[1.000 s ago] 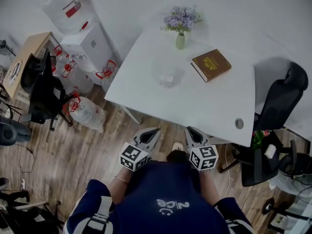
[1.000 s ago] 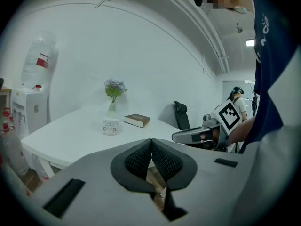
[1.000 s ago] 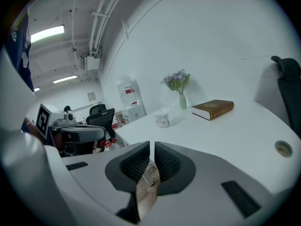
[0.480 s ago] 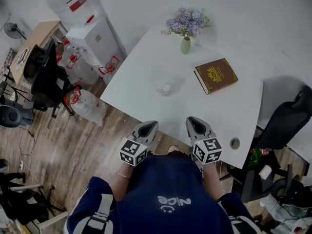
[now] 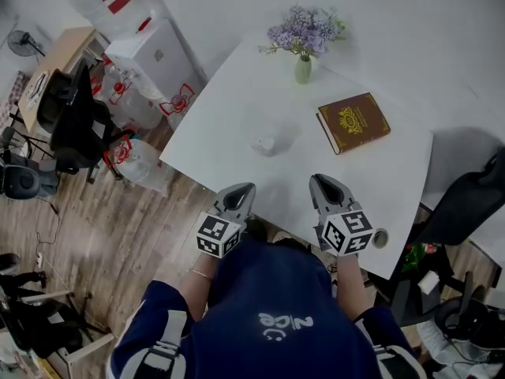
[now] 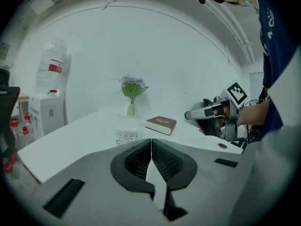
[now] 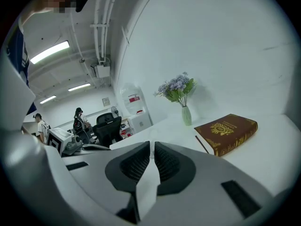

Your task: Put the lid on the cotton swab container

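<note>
The clear cotton swab container (image 5: 266, 143) stands near the middle of the white table (image 5: 237, 117); the left gripper view shows the container (image 6: 126, 136) just beyond my jaws. I cannot make out a separate lid. My left gripper (image 5: 239, 189) hovers at the table's near edge, shut and empty, its pads meeting (image 6: 151, 140). My right gripper (image 5: 322, 184) is level with it to the right, also over the near edge, jaws together with nothing between them (image 7: 152, 143). It also shows in the left gripper view (image 6: 188, 115).
A brown book (image 5: 353, 121) lies at the table's right back, and a small vase of purple flowers (image 5: 303, 69) stands behind it. A cable hole (image 5: 380, 238) is near the right gripper. A water dispenser (image 5: 154, 54), bottles and black chairs (image 5: 75, 125) stand to the left.
Both grippers have come forward from above the floor to the table's near edge, and the table now lies closer in the head view. Their jaws have stayed together.
</note>
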A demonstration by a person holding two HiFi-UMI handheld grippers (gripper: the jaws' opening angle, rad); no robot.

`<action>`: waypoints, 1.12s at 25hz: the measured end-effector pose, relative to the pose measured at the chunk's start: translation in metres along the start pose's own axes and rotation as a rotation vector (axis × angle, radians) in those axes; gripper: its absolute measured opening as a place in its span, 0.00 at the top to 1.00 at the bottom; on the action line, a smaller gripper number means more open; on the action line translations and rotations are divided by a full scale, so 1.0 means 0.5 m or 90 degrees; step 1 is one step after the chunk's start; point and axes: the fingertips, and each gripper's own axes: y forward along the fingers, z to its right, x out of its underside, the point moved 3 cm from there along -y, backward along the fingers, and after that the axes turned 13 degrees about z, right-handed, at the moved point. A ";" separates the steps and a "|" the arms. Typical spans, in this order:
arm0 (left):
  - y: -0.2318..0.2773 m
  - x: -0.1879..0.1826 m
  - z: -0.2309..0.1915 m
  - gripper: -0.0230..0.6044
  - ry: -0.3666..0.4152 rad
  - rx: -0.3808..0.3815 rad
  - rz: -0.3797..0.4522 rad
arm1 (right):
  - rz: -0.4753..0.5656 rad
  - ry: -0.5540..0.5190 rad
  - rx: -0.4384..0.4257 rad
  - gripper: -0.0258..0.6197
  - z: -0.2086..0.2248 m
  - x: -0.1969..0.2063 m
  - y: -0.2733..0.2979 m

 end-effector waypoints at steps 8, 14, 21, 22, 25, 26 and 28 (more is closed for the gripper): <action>0.045 -0.011 -0.102 0.93 -0.042 0.006 -0.016 | -0.009 0.006 0.022 0.87 0.020 -0.017 0.071; 0.083 0.007 -0.155 0.77 -0.044 0.068 -0.055 | -0.028 0.013 0.028 0.87 0.026 -0.008 0.119; 0.152 0.047 -0.222 0.45 0.018 0.187 -0.145 | -0.030 0.000 0.020 0.87 0.018 -0.007 0.162; 0.162 0.053 -0.231 0.44 0.037 0.208 -0.166 | -0.028 0.003 0.022 0.87 0.020 -0.008 0.167; 0.192 0.063 -0.245 0.42 0.089 0.286 -0.203 | -0.026 0.003 0.032 0.87 0.026 -0.009 0.178; 0.202 0.065 -0.244 0.42 0.105 0.312 -0.213 | -0.026 0.002 0.035 0.87 0.027 -0.009 0.180; 0.219 0.069 -0.240 0.42 0.130 0.353 -0.229 | -0.028 0.000 0.042 0.87 0.030 -0.007 0.186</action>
